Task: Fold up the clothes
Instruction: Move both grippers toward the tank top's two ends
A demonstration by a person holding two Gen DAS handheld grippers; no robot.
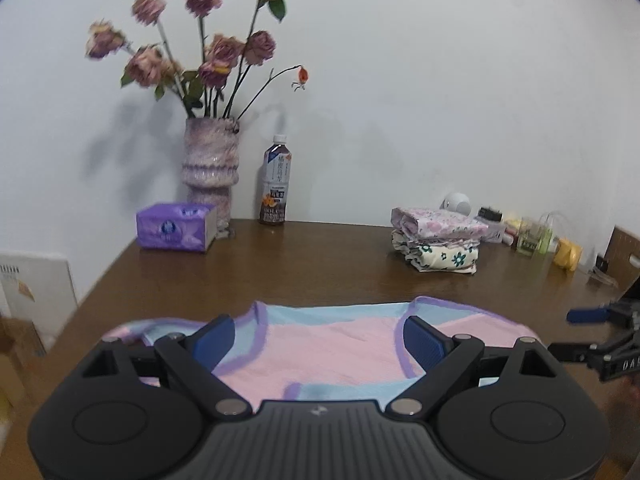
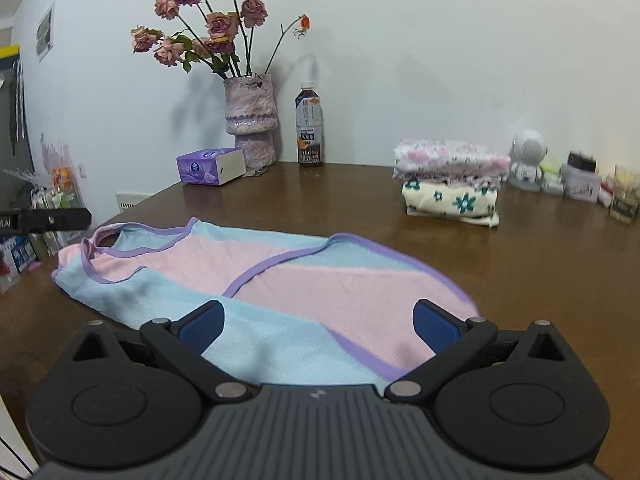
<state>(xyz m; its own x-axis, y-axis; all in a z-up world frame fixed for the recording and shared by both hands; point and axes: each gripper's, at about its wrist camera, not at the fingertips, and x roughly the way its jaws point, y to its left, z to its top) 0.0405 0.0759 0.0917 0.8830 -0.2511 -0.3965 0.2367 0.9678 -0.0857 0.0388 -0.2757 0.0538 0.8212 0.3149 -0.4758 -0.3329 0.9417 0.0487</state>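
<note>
Both grippers hang tilted downward above a pink-and-blue garment [image 2: 256, 280] spread flat on the brown table [image 2: 540, 272], left gripper [image 1: 318, 338] and right gripper [image 2: 318, 322] spread wide, grasping nothing; folded clothes [image 2: 450, 184] sit at two o'clock.

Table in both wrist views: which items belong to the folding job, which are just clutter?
Job:
- pink and blue garment, spread flat on the table
- stack of folded clothes, far right
- left gripper and right gripper, both open above the garment

Lying about:
- vase of flowers
- tea bottle
- tissue box
- white figurine and small jars
</note>
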